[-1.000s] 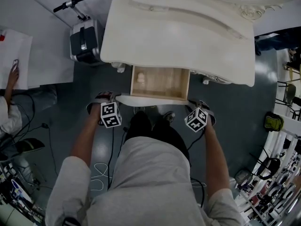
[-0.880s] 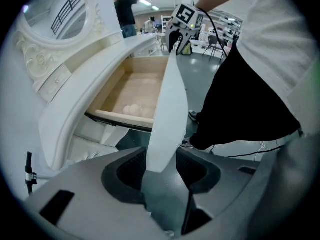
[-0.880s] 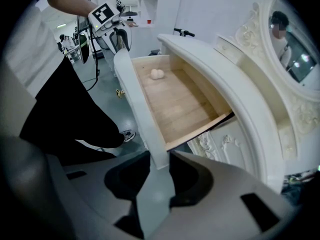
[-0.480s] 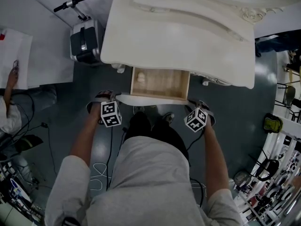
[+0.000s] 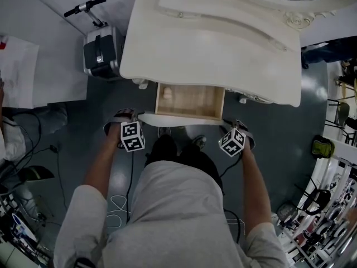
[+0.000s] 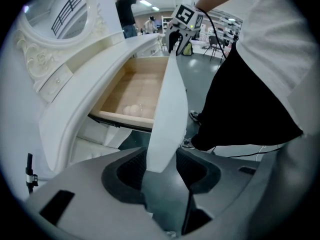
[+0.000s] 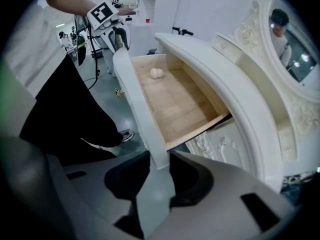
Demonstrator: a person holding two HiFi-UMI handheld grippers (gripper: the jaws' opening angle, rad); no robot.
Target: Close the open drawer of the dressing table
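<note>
Barely anything has shifted: drawer (image 5: 189, 100) still half out under the table (image 5: 212, 43). My left gripper (image 6: 162, 162) and right gripper (image 7: 160, 166) each pinch an end of its front (image 5: 178, 118). If I push unevenly, it could skew and jam, and the pale lump (image 5: 166, 93) inside may roll.

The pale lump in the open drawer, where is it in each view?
Head view: pale lump in upper-left corner of the drawer.
Left gripper view: pale lump left of centre, inside drawer.
Right gripper view: pale lump upper centre, drawer's far end.
Shared landmark: white drawer front.
</note>
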